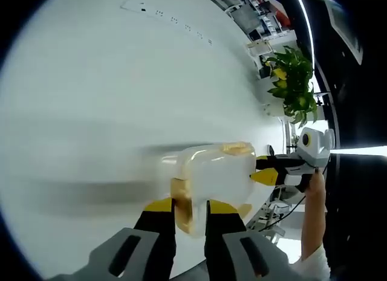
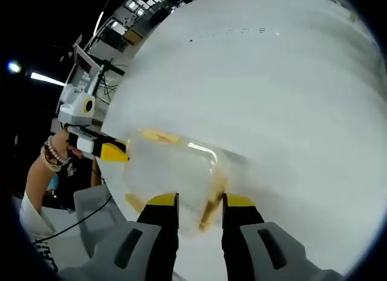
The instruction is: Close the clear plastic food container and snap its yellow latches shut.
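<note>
A broad white table (image 1: 121,81) spreads across both gripper views, bare over most of its surface. Beyond its far edge in the left gripper view stands a leafy green potted plant (image 1: 293,81), with blurred office furniture (image 1: 254,15) behind it in a dim room.

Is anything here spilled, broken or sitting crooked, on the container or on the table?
Nothing stands out. The clear container sits on the white table, blurred in both views, with a gripper at each end: left gripper and right gripper. No spill or crack shows; the blur hides how its yellow latches sit.
</note>
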`<action>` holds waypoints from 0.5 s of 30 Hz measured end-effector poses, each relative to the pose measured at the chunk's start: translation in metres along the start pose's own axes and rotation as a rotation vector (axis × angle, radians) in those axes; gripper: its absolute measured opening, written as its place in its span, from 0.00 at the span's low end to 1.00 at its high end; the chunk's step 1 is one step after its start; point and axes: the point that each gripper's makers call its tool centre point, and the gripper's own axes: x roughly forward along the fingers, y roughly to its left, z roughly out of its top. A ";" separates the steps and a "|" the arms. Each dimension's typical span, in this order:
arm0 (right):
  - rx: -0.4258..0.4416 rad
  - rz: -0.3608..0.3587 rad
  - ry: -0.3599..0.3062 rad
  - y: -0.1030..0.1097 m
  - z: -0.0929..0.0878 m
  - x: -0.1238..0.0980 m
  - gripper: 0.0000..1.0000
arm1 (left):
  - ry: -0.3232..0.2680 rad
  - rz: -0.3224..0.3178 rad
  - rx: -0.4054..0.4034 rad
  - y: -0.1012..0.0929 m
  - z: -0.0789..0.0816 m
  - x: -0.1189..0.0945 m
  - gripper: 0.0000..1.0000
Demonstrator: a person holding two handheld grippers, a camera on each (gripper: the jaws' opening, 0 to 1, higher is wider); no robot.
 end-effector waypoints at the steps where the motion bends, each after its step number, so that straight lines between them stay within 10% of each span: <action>1: -0.002 -0.001 0.001 0.000 0.002 -0.001 0.23 | 0.008 -0.010 -0.006 -0.001 -0.001 -0.007 0.07; 8: -0.030 0.011 -0.009 -0.001 0.006 -0.003 0.24 | -0.006 -0.015 0.059 -0.004 -0.003 0.003 0.10; 15: -0.196 -0.031 -0.032 -0.006 0.012 -0.015 0.26 | -0.186 0.106 0.508 -0.006 0.023 -0.014 0.14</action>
